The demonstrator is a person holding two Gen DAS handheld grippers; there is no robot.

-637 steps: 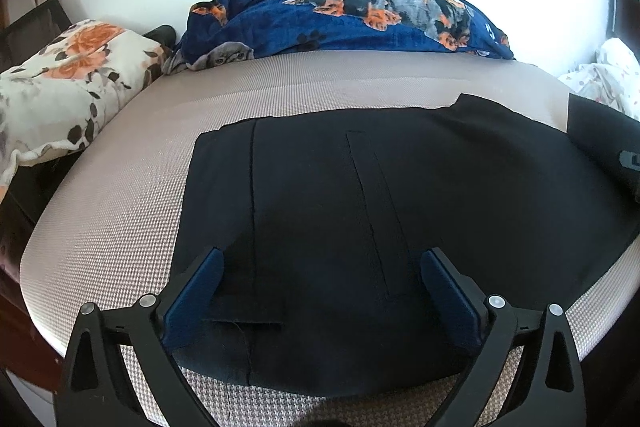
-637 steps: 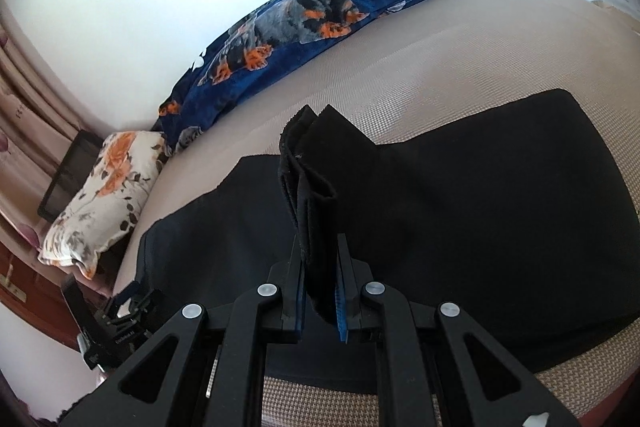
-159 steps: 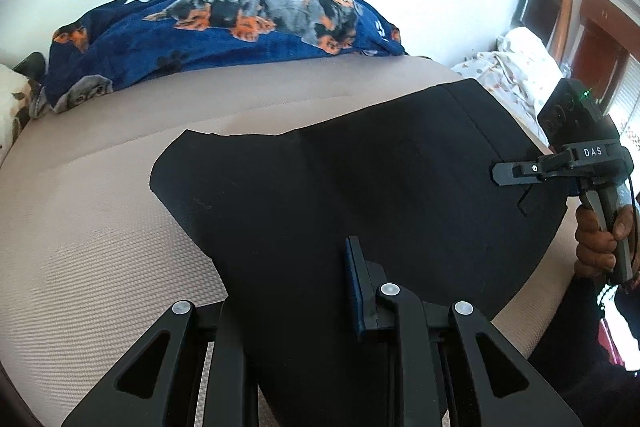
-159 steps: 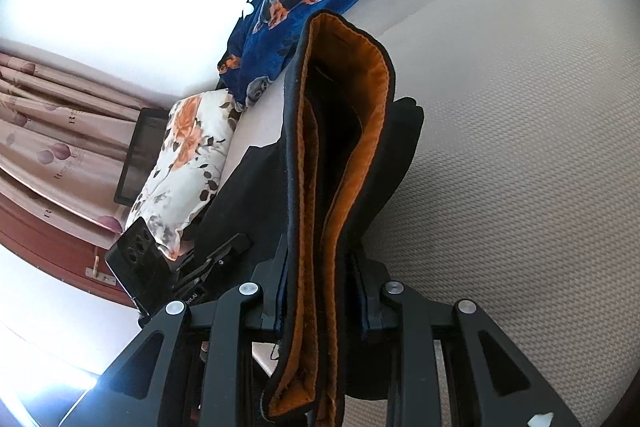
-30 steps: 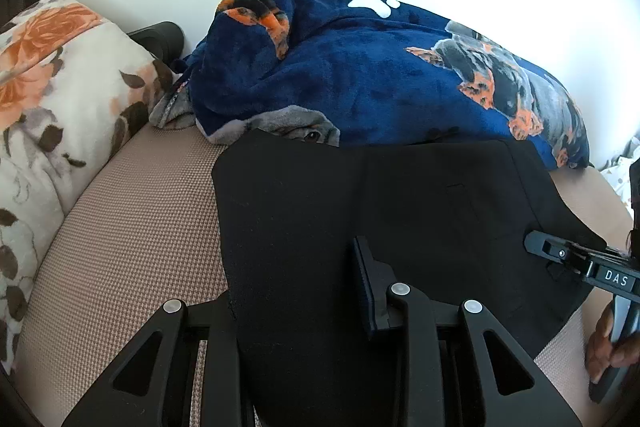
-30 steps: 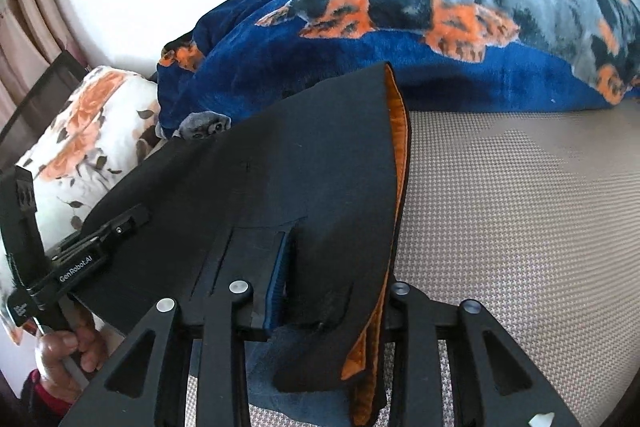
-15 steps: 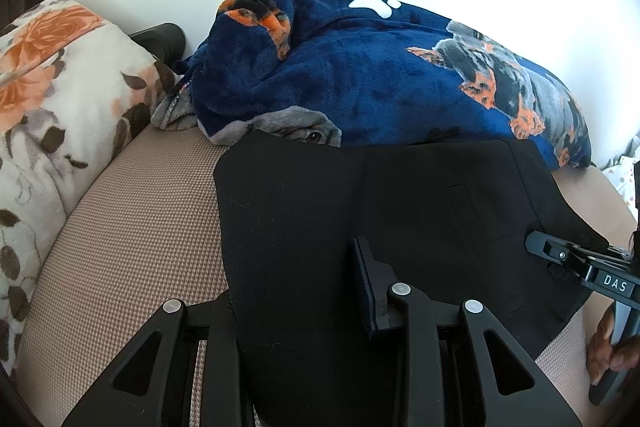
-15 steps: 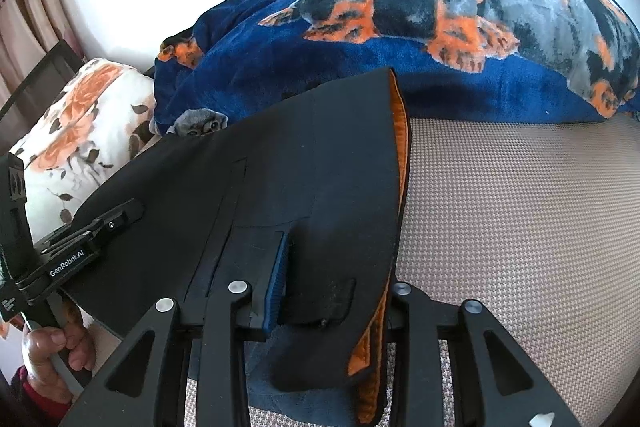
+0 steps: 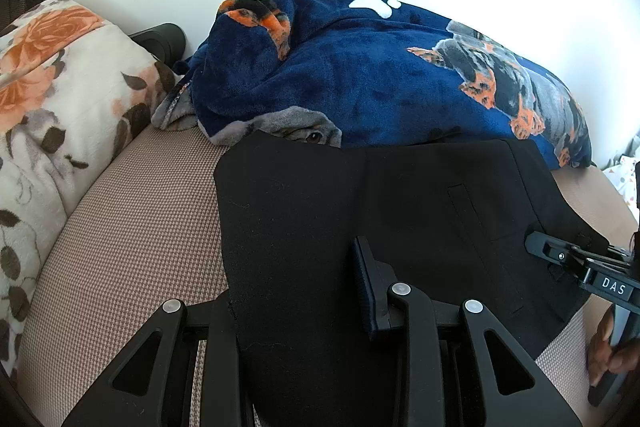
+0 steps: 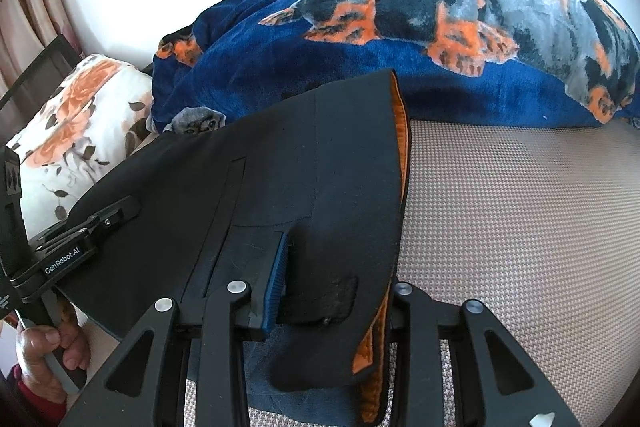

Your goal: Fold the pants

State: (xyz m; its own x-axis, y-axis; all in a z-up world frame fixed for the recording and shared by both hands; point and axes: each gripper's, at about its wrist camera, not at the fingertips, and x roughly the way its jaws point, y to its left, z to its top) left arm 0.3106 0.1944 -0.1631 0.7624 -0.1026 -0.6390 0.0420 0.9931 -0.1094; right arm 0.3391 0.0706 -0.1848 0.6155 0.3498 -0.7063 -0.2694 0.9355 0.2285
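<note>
Both hand-held grippers, left (image 9: 294, 291) and right (image 10: 340, 287), closed on the pants (image 9: 360, 211): lower them together, keeping the cloth between them taut, onto the bed (image 10: 520, 211).

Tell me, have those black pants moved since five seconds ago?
Yes. The black pants have gone toward the blue dog blanket; their far edge now meets it, with both grippers clamped on.

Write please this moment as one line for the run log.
left gripper: shut on pants | right gripper: shut on pants | pants: folded, on bed
</note>
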